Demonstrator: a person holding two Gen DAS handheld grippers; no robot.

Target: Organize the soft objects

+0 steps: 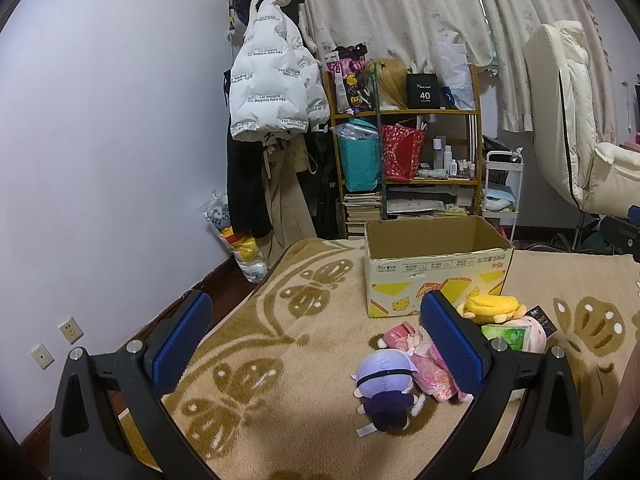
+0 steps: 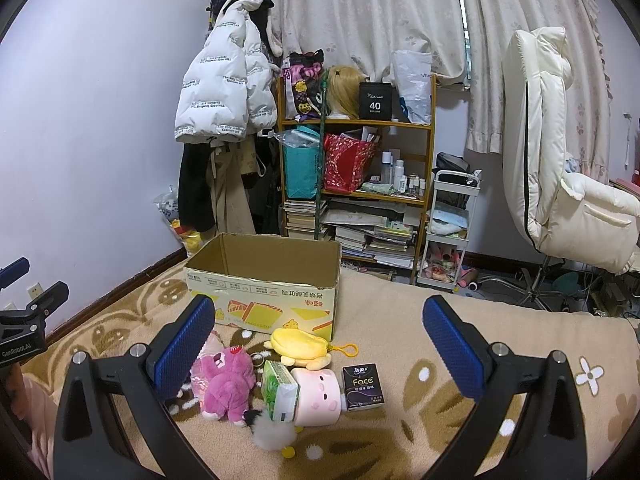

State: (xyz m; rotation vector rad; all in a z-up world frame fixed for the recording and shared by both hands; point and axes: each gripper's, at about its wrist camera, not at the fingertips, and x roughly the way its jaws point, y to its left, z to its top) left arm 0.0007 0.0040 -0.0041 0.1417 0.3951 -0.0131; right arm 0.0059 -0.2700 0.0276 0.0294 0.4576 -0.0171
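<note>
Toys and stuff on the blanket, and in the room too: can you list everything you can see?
cardboard box: 1, brown and yellow, open, on the blanket
blanket: 1, tan with brown butterflies, under everything
yellow plush: 1, in front of the box
pink bear plush: 1, magenta, left of the tissue pack
green tissue pack: 1, beside the pink cylinder plush
pink cylinder plush: 1, pale pink, with a face
black tissue pack: 1, right of the cylinder plush
purple-haired doll: 1, lying nearest the left gripper
white puffer jacket: 1, hanging by the wall
wooden shelf: 1, holds bags, bottles, books
white chair: 1, cream, at right
left gripper: blue pads, open
right gripper: blue pads, open
</note>
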